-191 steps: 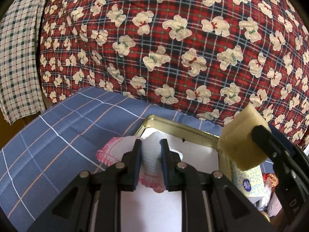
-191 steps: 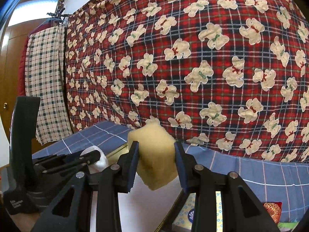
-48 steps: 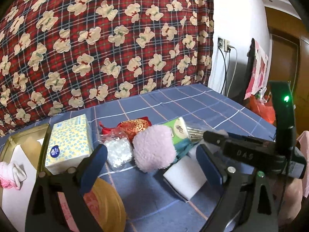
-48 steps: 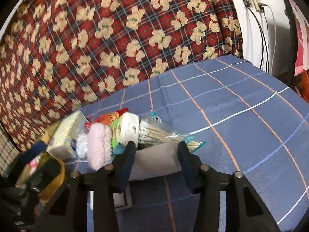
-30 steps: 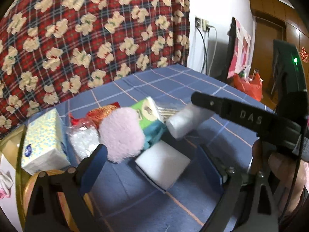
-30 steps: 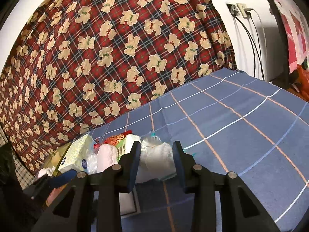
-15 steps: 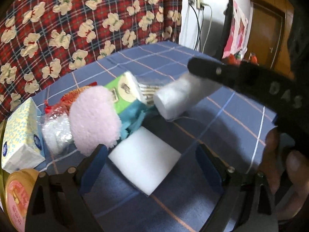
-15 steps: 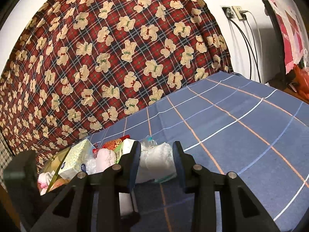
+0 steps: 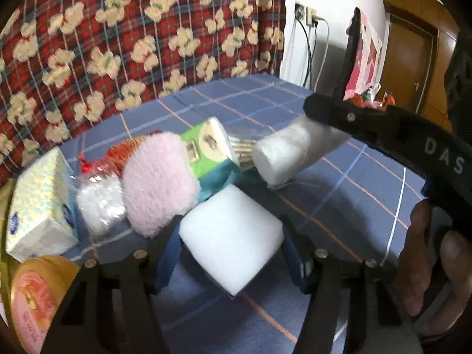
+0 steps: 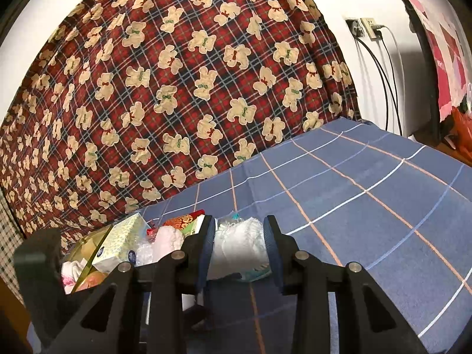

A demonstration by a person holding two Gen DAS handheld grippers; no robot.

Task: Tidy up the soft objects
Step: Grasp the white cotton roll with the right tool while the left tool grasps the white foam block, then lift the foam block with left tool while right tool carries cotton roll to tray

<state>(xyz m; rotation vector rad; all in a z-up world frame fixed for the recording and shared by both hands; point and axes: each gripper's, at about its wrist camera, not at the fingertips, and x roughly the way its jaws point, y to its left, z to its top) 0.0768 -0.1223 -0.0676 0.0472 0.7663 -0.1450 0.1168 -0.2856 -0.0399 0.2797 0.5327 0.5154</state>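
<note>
Already pinching a white fluffy roll (image 10: 239, 243) in the right gripper (image 10: 239, 246), lifted off the blue cloth (image 10: 354, 206). Closing the left gripper (image 9: 228, 249) around a white sponge block (image 9: 231, 240), pads seemingly just short. Yet to sort: pink puff (image 9: 159, 185), tissue pack (image 9: 38, 203), green packet (image 9: 206, 150).

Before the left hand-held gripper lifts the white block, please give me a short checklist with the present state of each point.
1. White foam block lies between the left hand-held gripper's blue pads: ok.
2. Pads pressing the block: not ok; jaws closing, contact not yet firm.
3. Pink fluffy pad clear of the left pad: cannot tell; it sits very close.
4. Right hand-held gripper shut on the white roll: ok.
5. Roll held clear of the block: ok; it is above and behind it.
6. Tissue pack clear of the grasp: ok.
</note>
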